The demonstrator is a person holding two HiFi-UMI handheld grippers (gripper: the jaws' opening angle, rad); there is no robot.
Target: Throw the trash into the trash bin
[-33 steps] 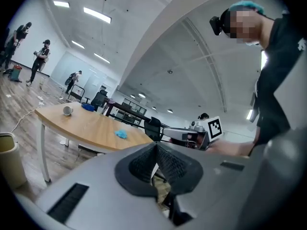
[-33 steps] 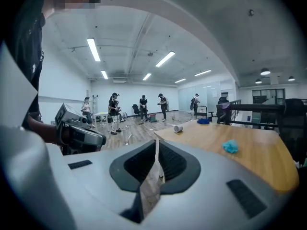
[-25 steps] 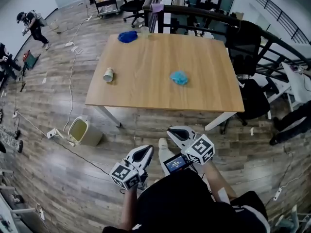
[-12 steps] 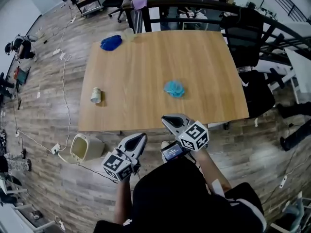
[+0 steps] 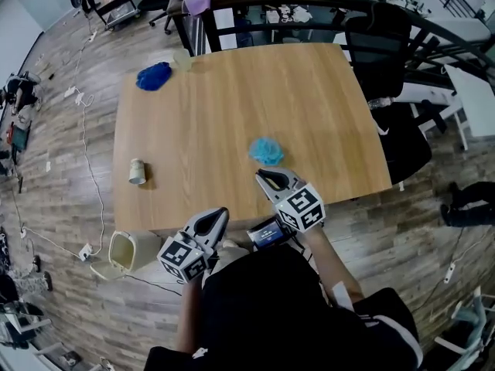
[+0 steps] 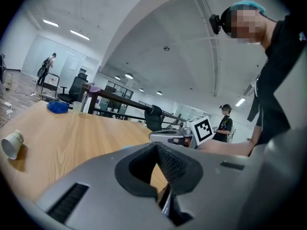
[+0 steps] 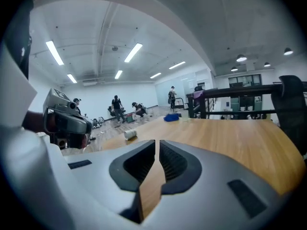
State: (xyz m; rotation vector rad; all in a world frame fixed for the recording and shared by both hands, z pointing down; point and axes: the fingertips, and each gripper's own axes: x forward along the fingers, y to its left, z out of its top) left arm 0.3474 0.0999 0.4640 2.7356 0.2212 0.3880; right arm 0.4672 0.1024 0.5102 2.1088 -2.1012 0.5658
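Hovering at the near edge of the table [image 5: 309, 107], I carry both grippers out in front of me, each pointing across the wood. My left gripper [image 5: 219, 213] sits just past the near edge, its jaws pressed together with nothing between them; only bare wood shows through the slot behind the tips. My right gripper [image 5: 264, 177] reaches a little further over the table, its jaws likewise closed tip to tip and empty.

A crumpled light-blue wad [image 5: 267, 151] lies on the table just beyond my right gripper's tips, close but not touching. A paper cup [image 5: 137, 171] lies on its side near the left edge, well apart from both grippers. A dark-blue wad [image 5: 153, 76] rests at the far left corner, with a clear cup [image 5: 182, 59] just beside it.

The bin [image 5: 143, 252] is on the floor below the near-left corner of the table, tipped over, its mouth facing left, just to the left of my left gripper. A cable [image 5: 85, 141] trails over the floor past it.
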